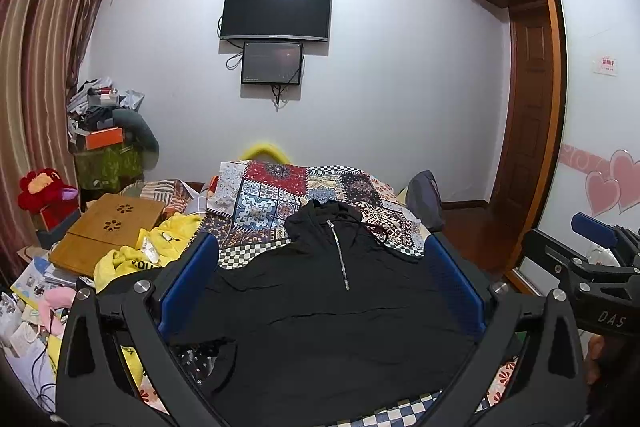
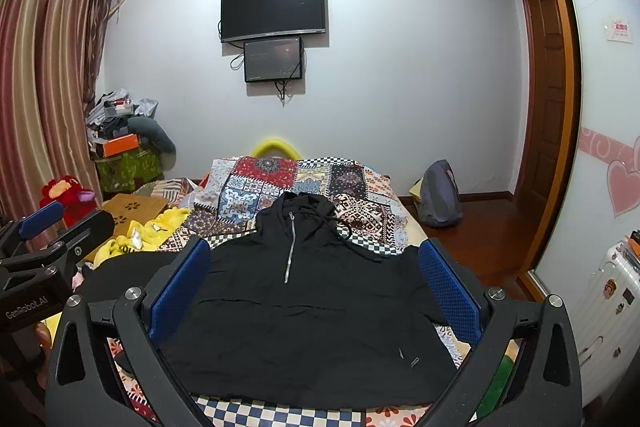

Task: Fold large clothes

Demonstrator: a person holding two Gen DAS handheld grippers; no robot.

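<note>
Hoodie [image 1: 320, 315], black with a short metal zipper [image 1: 338, 255] down the chest, lies spread flat on a patchwork bedspread [image 1: 280, 191] in the left wrist view, its hood toward the far wall. The left gripper [image 1: 322, 259] hovers above the garment with its blue-padded jaws spread wide, nothing between them but the cloth below. At the right edge of this view part of the right gripper [image 1: 592, 259] shows, above the bed's side. A yellow garment [image 1: 156, 247] and a wooden lap tray [image 1: 108, 231] sit to the left of the hoodie, and a television [image 1: 276, 11] hangs on the wall beyond. In the right wrist view the hoodie [image 2: 304, 315] again fills the lower middle, hood and drawstring [image 2: 336, 223] pointing away, its near hem lying over a checkered strip of the bedspread [image 2: 300, 175]. The right gripper [image 2: 314, 259] is held over it, jaws wide apart and holding nothing. The left gripper [image 2: 44, 223] appears at the left edge, beside the yellow garment [image 2: 160, 227]; a grey backpack [image 2: 438, 195] stands on the floor to the right of the bed.
</note>
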